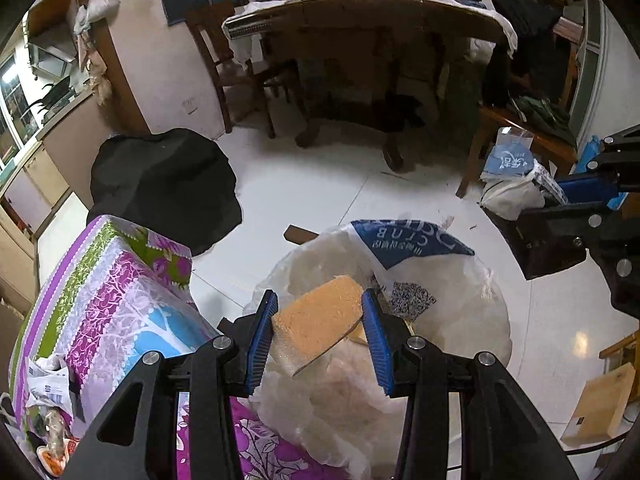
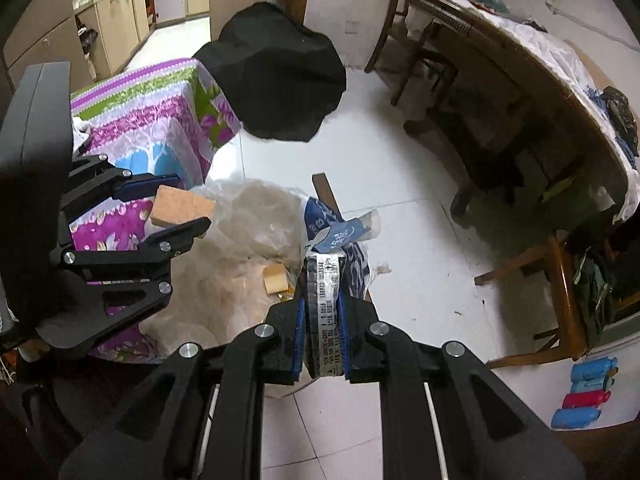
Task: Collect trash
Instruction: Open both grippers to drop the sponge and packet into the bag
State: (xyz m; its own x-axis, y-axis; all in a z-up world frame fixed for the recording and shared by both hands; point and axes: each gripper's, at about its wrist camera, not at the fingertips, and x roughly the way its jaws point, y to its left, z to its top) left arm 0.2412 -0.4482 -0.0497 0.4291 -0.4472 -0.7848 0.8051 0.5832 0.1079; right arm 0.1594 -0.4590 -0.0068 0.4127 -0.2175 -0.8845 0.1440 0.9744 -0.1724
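Observation:
An orange sponge block (image 1: 316,320) sits between the blue pads of my left gripper (image 1: 320,300), which is shut on it just above the mouth of a translucent white plastic bag (image 1: 452,304) with blue print. In the right wrist view the same block (image 2: 180,206) shows in the left gripper (image 2: 188,200) at the left, over the bag (image 2: 248,232). My right gripper (image 2: 323,304) is shut on a bunched strip of the bag's printed rim (image 2: 325,276) and holds it up. A smaller orange piece (image 2: 276,278) lies inside the bag. The right gripper (image 1: 556,208) also appears at the right edge of the left wrist view.
A floral-covered surface (image 1: 120,300) with litter lies left of the bag. A black bundle (image 1: 164,184) sits behind it. A wooden table (image 1: 360,12) and chairs stand at the back. A white bag (image 1: 508,196) sits by a chair. A cardboard box (image 1: 600,408) lies right. Blue and red rolls (image 2: 588,392) lie on the tiled floor.

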